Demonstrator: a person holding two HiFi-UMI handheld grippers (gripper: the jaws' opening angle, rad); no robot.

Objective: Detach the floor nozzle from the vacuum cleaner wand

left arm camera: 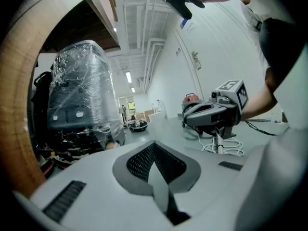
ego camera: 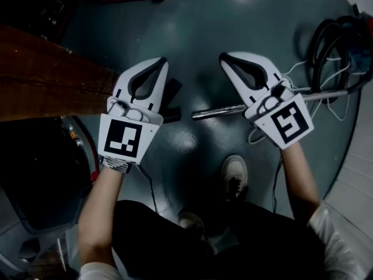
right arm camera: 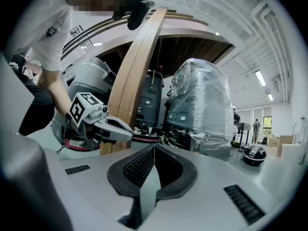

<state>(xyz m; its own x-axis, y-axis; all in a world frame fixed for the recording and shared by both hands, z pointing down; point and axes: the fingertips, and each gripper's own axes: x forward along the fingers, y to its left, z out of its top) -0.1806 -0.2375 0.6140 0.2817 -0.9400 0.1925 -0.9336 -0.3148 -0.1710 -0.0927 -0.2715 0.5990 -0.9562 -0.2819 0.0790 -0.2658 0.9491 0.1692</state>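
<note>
**Both grippers clenched on nothing, wand on the floor**

My left gripper (ego camera: 161, 62) and right gripper (ego camera: 225, 58) were both clenched shut with nothing between the jaws, held above the floor (ego camera: 192, 34). I counted one wand (ego camera: 224, 110), lying on the floor beneath my right gripper. One dark piece (ego camera: 173, 116) sat at its left end, half hidden by my left gripper, and I took it for the nozzle. The wand looked a stiff, smooth metal tube, likely slippery. I judged one gripper belonged near the joint, the other on the nozzle's neck.
</note>
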